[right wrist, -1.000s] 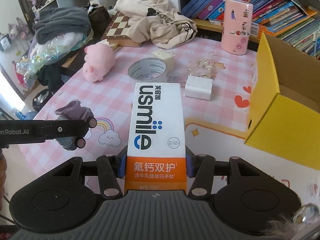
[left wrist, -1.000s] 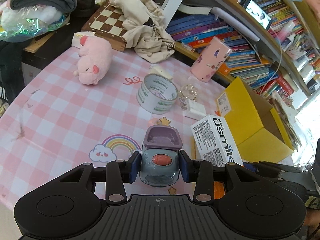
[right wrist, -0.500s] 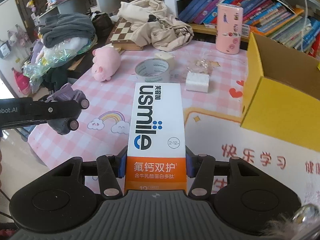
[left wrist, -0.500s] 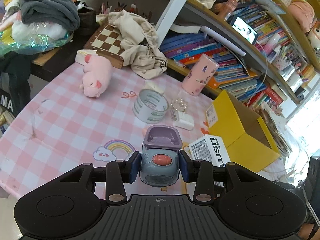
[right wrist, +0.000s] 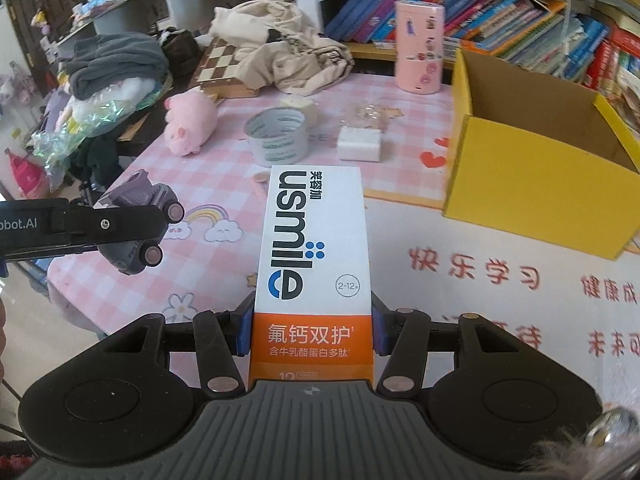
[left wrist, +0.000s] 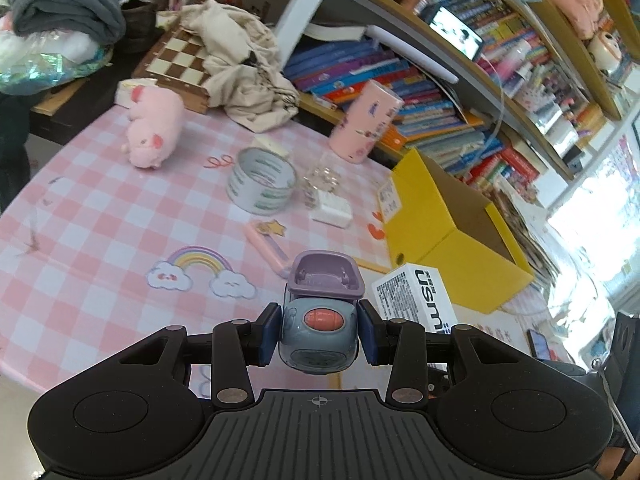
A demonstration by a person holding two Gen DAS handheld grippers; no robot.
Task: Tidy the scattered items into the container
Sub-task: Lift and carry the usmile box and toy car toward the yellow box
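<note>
Tools have risen above the worktop (left wrist: 100,216): our left tool (left wrist: 319,334) clamps the toy truck (left wrist: 320,320), our right tool (right wrist: 312,332) the toothpaste box (right wrist: 314,248); yellow box (right wrist: 532,168) next.

Left wrist view sits behind the left gripper (left wrist: 319,334), raised above the near-left part of the pink checked table (left wrist: 92,216), facing forward and right across it toward the yellow box (left wrist: 448,240) and the bookshelves (left wrist: 440,92). Right wrist view sits behind the right gripper (right wrist: 312,332), nearer the box (right wrist: 532,184), looking along the table toward the shelves, with the left gripper (right wrist: 132,232) entering at its left edge. Both share the tape roll (left wrist: 262,184), pink plush pig (left wrist: 154,126), chessboard (left wrist: 176,60), rainbow print (left wrist: 200,266) and box.
</note>
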